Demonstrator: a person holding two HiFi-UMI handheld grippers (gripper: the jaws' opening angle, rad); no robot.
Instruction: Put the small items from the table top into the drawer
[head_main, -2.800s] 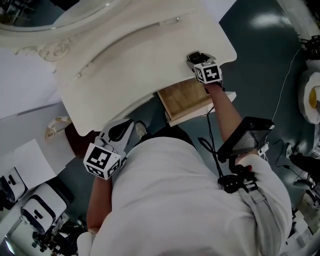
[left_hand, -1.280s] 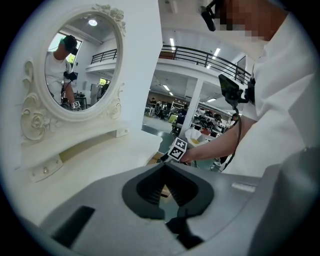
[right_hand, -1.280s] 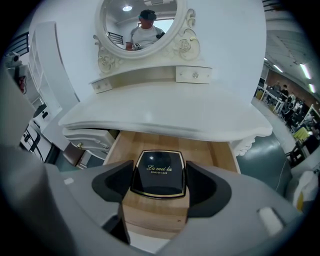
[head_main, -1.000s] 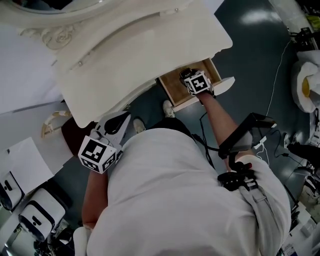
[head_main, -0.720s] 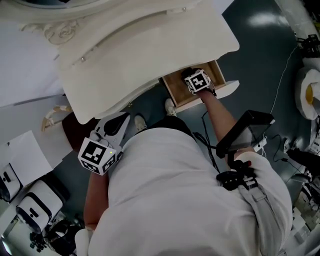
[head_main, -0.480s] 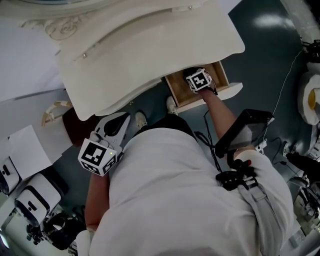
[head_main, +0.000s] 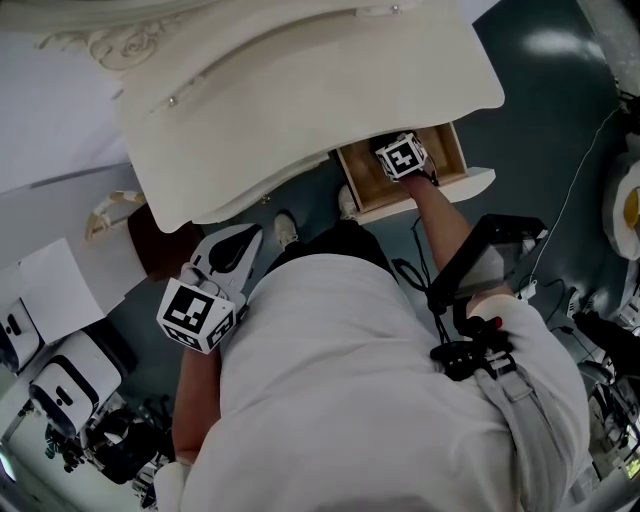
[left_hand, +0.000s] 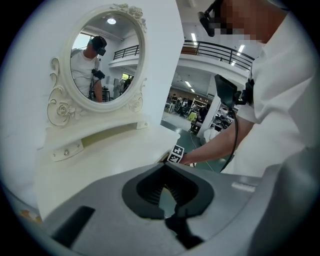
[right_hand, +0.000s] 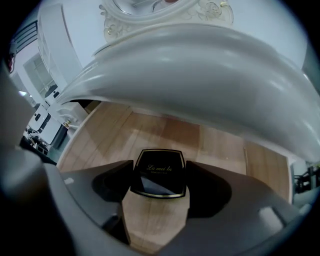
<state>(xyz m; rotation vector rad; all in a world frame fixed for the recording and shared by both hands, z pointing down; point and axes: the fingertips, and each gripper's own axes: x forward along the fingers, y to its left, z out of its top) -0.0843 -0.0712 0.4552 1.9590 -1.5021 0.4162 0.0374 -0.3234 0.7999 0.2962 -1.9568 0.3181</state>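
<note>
Right claw (right_hand: 159, 166) is down inside the open drawer (right_hand: 165, 131), clamped on a black compact (right_hand: 158, 180) just above the wooden bottom, near the front edge. Left claw (left_hand: 165, 164) is closed with nothing in it, hanging off the tabletop (head_main: 300, 90) edge.

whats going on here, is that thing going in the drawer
A person is working at a white dressing table with a handheld gripper in each hand. The right gripper is reaching into the open wooden drawer, with its jaws closed on a small black compact low over the drawer floor. The left gripper hangs at the person's side, shut and empty. So yes, the compact is in the drawer but not yet let go.
</note>
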